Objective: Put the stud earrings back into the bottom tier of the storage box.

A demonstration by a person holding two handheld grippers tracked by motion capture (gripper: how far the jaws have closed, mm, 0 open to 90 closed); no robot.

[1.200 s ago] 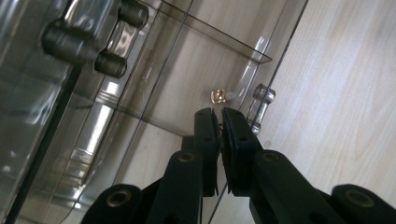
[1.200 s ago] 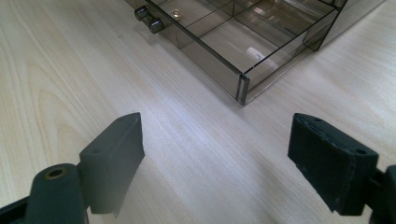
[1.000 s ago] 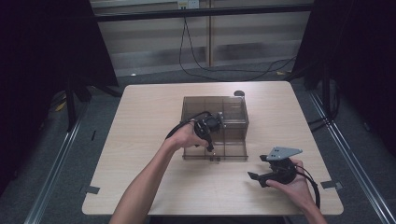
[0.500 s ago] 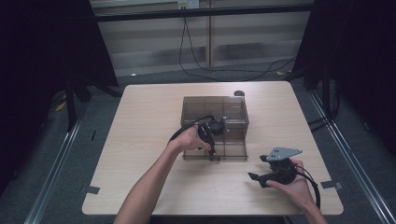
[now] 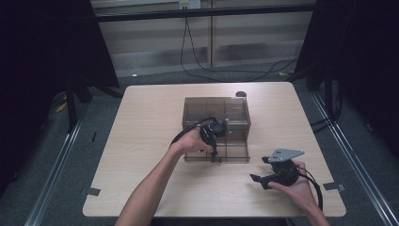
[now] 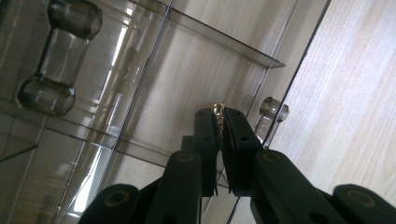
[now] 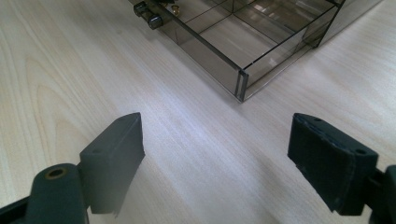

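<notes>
while you hold a gripper in each hand at the table, the scene reads as follows:

table: a light wood table point(image 5: 141, 141) with dark floor around it.
box: a smoky clear plastic box point(image 5: 216, 110) stands near the table's middle; its drawer point(image 5: 235, 151) is pulled out toward you, split into compartments.
left gripper: your left gripper point(image 6: 220, 126) is at the drawer's near left corner, pointing down, jaws together on a small brass-coloured piece point(image 6: 217, 109) at their tips, just inside the drawer's front wall.
drawer knob: a clear knob point(image 6: 273, 107) sits just beside those jaws, on the outside of the front wall.
right gripper: your right gripper point(image 7: 215, 154) rests low over bare table, well apart from the drawer, jaws wide apart with nothing between them.
right hand: your right hand point(image 5: 296, 186) is at the table's near right.
</notes>
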